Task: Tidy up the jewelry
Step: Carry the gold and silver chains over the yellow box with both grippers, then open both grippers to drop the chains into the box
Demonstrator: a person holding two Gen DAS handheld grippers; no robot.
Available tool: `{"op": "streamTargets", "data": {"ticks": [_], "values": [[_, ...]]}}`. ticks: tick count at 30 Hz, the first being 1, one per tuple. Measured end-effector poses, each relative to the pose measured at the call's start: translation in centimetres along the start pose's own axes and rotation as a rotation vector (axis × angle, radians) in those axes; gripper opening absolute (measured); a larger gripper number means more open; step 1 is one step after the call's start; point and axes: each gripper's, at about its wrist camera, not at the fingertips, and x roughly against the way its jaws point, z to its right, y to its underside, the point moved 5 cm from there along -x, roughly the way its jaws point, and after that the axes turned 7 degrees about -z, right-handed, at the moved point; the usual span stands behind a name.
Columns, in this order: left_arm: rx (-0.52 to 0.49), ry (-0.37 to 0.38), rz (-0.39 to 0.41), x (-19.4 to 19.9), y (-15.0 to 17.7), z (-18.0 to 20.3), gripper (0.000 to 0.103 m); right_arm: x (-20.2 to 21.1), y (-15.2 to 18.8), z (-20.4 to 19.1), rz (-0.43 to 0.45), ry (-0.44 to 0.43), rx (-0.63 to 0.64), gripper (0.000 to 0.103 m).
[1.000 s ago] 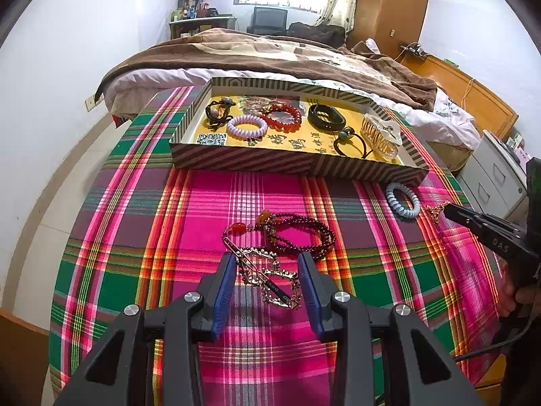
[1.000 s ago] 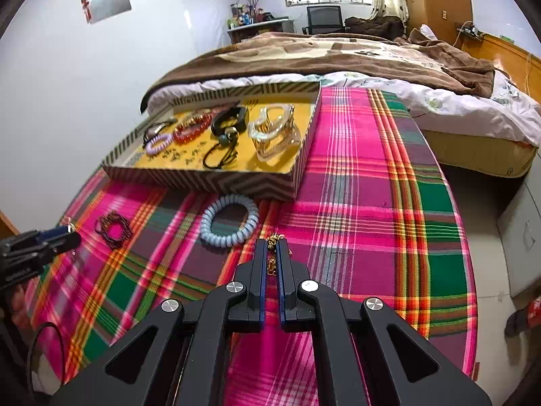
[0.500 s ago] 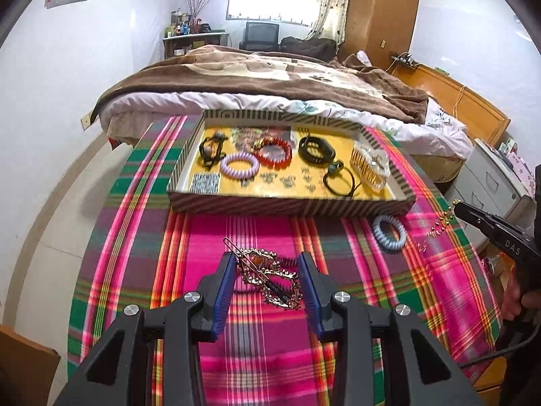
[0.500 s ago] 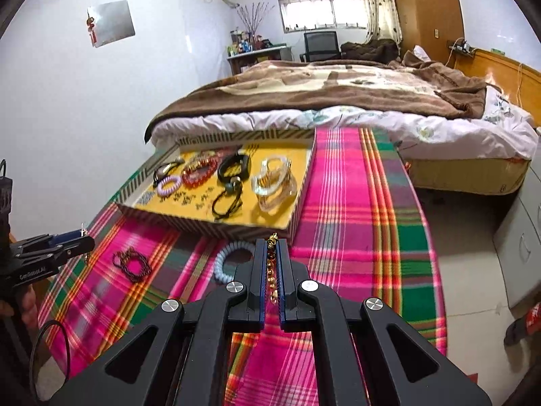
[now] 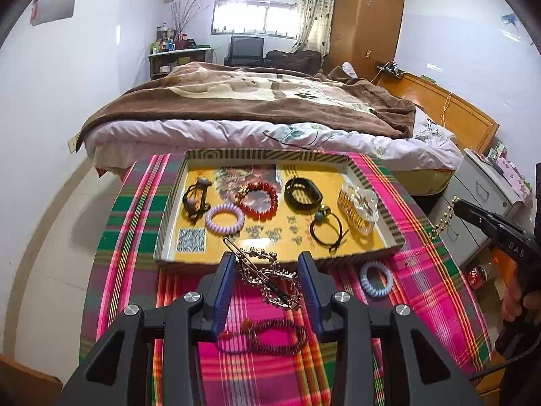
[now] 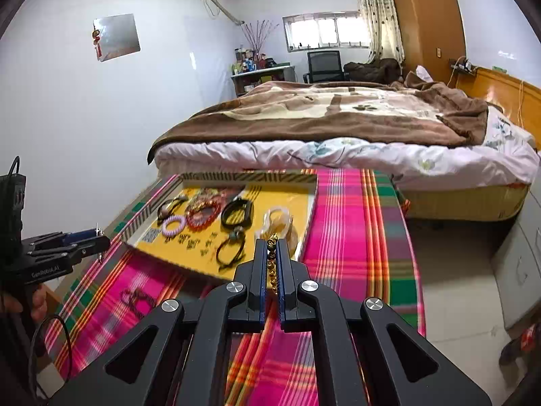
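I am holding the ornate hair clip (image 5: 267, 277) crosswise in the left gripper (image 5: 267, 270), above the tray's (image 5: 169, 223) near edge; it seems stiff, light, snag-prone. The right gripper (image 6: 272, 264) is pinching a limp gold chain (image 6: 271, 260), best held mid-length.

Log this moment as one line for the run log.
left gripper: holds ornate hair clip | right gripper: shut on gold chain | tray: partly filled | on cloth: blue coil tie, dark bead bracelet

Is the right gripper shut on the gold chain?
Yes: the right gripper is shut, with the gold chain pinched between its pads.
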Motion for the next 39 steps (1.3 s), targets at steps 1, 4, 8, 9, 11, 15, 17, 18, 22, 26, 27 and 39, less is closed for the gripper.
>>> {"op": "streamTargets", "data": {"ticks": [1,4,8,9,11,15,17,18,22,26,27,39], "values": [[-0.007,0.001,-0.002,-0.2,-0.4,0.1,0.038,-0.2,-0.5,0.0,0.003,-0.002,-0.001,0.005],[-0.017,0.003,-0.005,-0.9,-1.3,0.3,0.038,-0.5,-2.1,0.4,0.018,0.009,-0.003,0.005],[-0.023,0.014,-0.01,-1.9,-2.4,0.3,0.038,-1.0,-4.8,0.6,0.042,0.011,-0.004,0.005],[-0.023,0.018,-0.012,-2.3,-2.7,0.2,0.038,-1.1,-5.3,0.7,0.046,0.013,-0.002,0.005],[-0.026,0.021,-0.019,-3.0,-3.3,0.2,0.038,-1.5,-6.6,0.7,0.059,0.015,0.0,0.005],[-0.021,0.031,-0.029,-4.6,-4.4,0.4,0.038,-3.4,-8.6,0.9,0.056,0.027,0.006,0.005],[-0.018,0.034,-0.041,-5.6,-4.8,0.3,0.038,-4.5,-9.5,0.8,0.051,0.031,0.019,0.005],[-0.017,0.035,-0.047,-6.0,-4.9,0.3,0.038,-4.9,-9.8,0.7,0.05,0.032,0.024,0.005],[-0.015,0.032,-0.068,-7.7,-5.3,0.2,0.038,-7.0,-11.3,0.6,0.041,0.016,0.043,0.005],[-0.002,0.031,-0.091,-9.4,-5.5,-0.1,0.038,-10.1,-12.0,0.6,-0.005,0.0,0.062,0.005],[-0.001,0.028,-0.099,-9.9,-5.5,-0.2,0.038,-10.8,-12.1,0.6,-0.016,-0.002,0.061,0.005],[0.019,0.011,-0.166,-13.9,-5.1,-1.6,0.038,-17.6,-10.4,0.9,-0.16,-0.026,0.066,0.005]]}}
